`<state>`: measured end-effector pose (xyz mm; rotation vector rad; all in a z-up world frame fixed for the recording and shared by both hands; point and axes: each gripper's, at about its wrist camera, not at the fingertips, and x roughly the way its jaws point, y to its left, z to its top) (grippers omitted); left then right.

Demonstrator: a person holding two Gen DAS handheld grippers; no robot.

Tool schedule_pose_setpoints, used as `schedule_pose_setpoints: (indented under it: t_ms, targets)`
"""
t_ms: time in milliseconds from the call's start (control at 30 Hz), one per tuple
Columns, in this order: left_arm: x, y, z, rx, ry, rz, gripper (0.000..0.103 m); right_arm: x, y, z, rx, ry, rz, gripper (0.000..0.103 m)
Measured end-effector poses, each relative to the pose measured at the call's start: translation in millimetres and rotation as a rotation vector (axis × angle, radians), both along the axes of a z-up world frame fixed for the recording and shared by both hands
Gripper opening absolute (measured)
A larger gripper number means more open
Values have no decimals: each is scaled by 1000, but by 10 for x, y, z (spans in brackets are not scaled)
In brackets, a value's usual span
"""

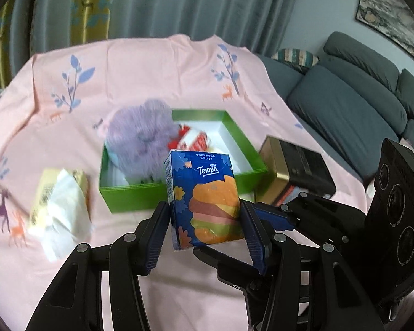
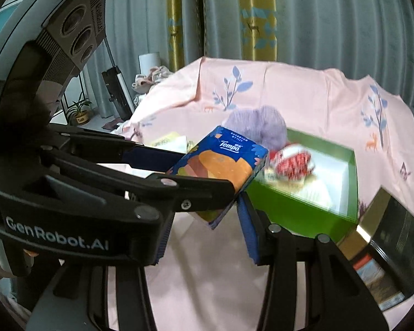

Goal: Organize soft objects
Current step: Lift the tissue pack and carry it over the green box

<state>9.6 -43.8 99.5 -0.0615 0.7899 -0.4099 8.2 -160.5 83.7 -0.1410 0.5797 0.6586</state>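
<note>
- Across the whole work area: pink printed sheet (image 1: 157,63) draped as the surface, likely so items slide rather than snag.
- Green box (image 1: 129,195) sits mid-sheet, lid off, white inside. Reads as the collection bin for the soft stuff.
- Purple fluffy item (image 1: 140,132) hangs over the box's far-left corner, partly inside. Red-and-white pack (image 1: 193,140) lies in the box beside it.
- Black-and-gold tin (image 1: 292,171) just right of the box, tilted, touching or nearly touching its corner. Hard item, so probably left out on purpose.
- Crumpled white-yellow pack (image 1: 60,201) lies on the sheet left of the box, not yet binned.
- Tempo tissue pack (image 1: 207,201) held up off the sheet, just in front of the box's near wall.
- Left gripper (image 1: 205,220): about half open, both pads clamped on the pack's side faces.
- Right gripper (image 2: 207,207): similar width, pack's lower end between its fingers, crossing the left one. Contact there not clearly visible. Two-handed hold probably keeps the squashy pack from folding.
</note>
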Motion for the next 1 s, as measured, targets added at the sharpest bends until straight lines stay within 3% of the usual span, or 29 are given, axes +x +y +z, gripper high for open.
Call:
schedule_pose_setpoints:
  t_ms: [367, 500, 1000]
  targets:
    - [511, 50, 210, -12, -24, 11, 53, 486, 52, 251, -21, -45, 1, 45]
    - [750, 8, 179, 18, -10, 25, 53, 703, 101, 212, -45, -42, -7, 45]
    - [1375, 37, -126, 12, 75, 35, 53, 1287, 151, -60, -56, 36, -26, 45]
